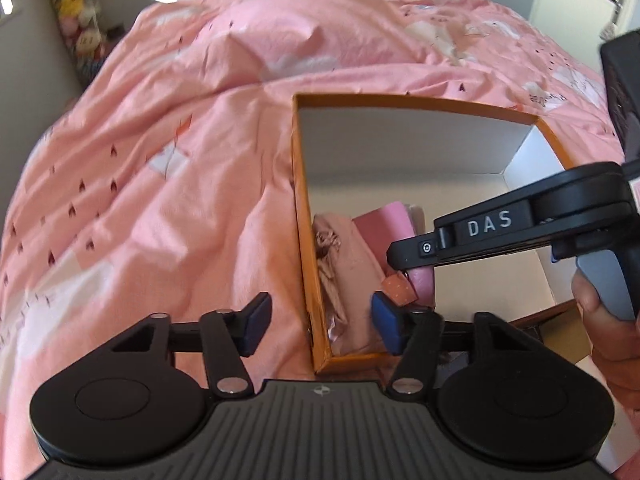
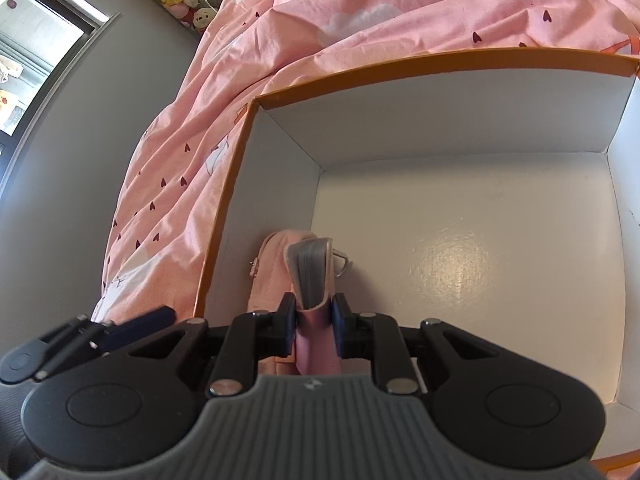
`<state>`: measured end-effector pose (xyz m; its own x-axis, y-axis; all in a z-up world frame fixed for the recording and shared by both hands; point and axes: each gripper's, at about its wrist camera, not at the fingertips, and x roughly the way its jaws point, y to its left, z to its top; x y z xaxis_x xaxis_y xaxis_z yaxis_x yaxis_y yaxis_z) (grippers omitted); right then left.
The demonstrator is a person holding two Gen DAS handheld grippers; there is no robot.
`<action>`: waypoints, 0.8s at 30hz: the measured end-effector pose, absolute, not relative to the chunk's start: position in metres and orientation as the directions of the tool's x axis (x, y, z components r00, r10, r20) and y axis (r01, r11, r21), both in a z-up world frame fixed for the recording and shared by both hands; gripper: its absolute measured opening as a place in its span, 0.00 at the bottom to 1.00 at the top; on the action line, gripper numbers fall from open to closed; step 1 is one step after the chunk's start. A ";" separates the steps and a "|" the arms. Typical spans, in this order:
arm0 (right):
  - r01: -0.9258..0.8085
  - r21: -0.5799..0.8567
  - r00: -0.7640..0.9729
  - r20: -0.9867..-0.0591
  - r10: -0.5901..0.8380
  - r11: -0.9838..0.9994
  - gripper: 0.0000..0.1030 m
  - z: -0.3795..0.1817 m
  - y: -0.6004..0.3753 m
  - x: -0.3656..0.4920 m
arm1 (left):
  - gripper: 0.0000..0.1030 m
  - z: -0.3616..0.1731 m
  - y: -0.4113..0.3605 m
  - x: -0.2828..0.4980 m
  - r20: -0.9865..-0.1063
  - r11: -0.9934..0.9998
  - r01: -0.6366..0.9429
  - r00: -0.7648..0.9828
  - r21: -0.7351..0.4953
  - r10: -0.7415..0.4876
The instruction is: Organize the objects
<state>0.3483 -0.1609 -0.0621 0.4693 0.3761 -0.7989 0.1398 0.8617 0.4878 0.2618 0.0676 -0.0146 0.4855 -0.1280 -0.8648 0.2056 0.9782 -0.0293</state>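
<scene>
An open box (image 2: 440, 64) with orange outside and white inside sits on a pink bed cover. Most of its white floor is bare. In its near left corner, against the left wall, lies a pale pink pouch (image 2: 268, 268) with a zip pull showing. Just beside it a pink notebook (image 2: 310, 268) stands upright on edge, its grey page edges facing up, a metal ring at its side.
</scene>
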 end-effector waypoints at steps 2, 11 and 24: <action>0.143 0.482 0.457 -0.807 0.374 0.865 0.20 -0.065 -0.160 0.351 | 0.37 -0.020 0.075 0.264 -0.871 0.979 0.176 0.460 -0.101 -0.172; 0.133 0.476 0.414 -0.823 0.388 0.869 0.21 -0.065 -0.163 0.346 | 0.12 -0.019 0.086 0.247 -0.885 0.973 0.088 0.404 -0.215 -0.232; 0.087 0.384 0.350 -0.876 0.333 0.919 0.22 -0.069 -0.131 0.332 | 0.14 -0.032 0.095 0.217 -0.866 0.962 0.004 0.435 -0.273 -0.248</action>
<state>0.3322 -0.1314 -0.0691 0.3496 0.3329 -0.8758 0.0868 0.9192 0.3841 0.2173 0.0951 -0.0315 0.4351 -0.2477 -0.8657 0.0040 0.9619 -0.2733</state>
